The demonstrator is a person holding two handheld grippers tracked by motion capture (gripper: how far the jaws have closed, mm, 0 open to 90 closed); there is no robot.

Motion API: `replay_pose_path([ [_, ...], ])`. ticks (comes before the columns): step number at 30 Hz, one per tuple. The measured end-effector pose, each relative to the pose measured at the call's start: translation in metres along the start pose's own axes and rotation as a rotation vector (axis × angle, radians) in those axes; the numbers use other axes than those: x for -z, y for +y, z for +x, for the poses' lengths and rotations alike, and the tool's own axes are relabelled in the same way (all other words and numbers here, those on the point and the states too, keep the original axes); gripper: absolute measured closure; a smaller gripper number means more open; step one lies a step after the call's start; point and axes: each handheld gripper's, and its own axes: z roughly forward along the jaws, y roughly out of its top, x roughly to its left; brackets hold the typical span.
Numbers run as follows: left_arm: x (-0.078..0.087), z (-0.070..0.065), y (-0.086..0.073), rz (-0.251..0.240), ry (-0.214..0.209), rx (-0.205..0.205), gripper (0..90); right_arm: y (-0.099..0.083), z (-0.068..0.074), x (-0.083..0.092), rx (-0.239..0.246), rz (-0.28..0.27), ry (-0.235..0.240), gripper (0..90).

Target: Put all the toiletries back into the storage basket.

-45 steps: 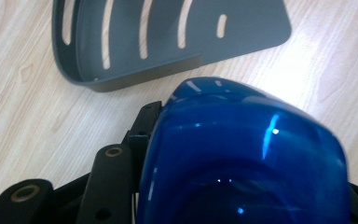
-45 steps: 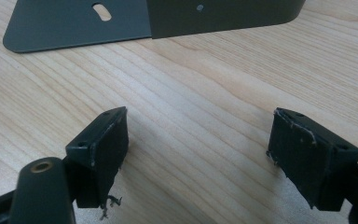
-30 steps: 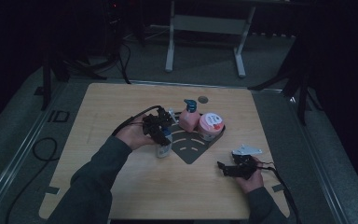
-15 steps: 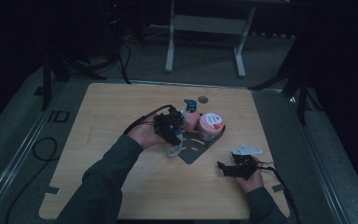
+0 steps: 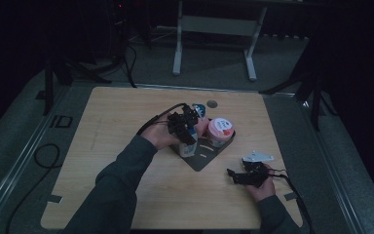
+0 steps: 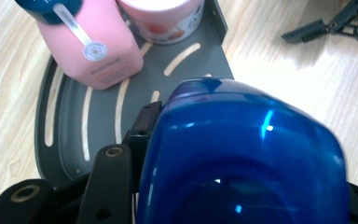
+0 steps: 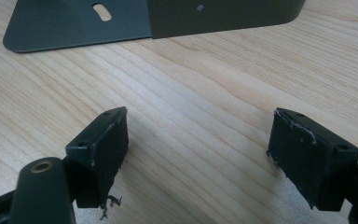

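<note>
Blue lid in the jaws: the left gripper is clamped on a bottle with a glossy blue cap; the cap sits between its black jaws, close up in the left gripper view.
Bottle body: white below the gripper in the high view, upright, its base at the near left part of the tray; I cannot tell whether it touches the tray floor.
Left hand: the hand comes in from the lower left, sleeve across the table.
Tray: dark grey metal rack with long slots and a raised rim, lying on the table's middle.
Pink bottle: a pink bottle with a dark blue cap stands in the tray, just beyond the held bottle.
Pink tub: a round pink tub stands in the tray beside the pink bottle, to its right in the high view.
Right gripper: the right gripper has its jaws well apart, nothing between them, low over bare wood; it lies near the tray's near right corner.
Table: pale wooden top.
</note>
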Motion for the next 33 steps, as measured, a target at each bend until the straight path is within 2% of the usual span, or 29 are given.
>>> replay_pose_path([
  [3,-0.003,0.004,0.004,0.010,0.004,0.014,54.8,0.000,0.000,0.000,-0.001,0.000,0.000,19.6],
  [13,-0.009,0.016,0.010,0.000,0.023,0.058,54.8,0.000,0.000,0.000,0.001,0.000,0.000,19.6],
  [22,-0.013,0.030,0.009,-0.011,0.053,0.114,54.9,0.000,0.000,0.000,0.000,0.000,0.000,19.6],
  [33,-0.018,0.044,0.008,0.006,0.095,0.146,54.9,0.000,0.000,0.000,0.000,-0.001,0.000,19.6],
])
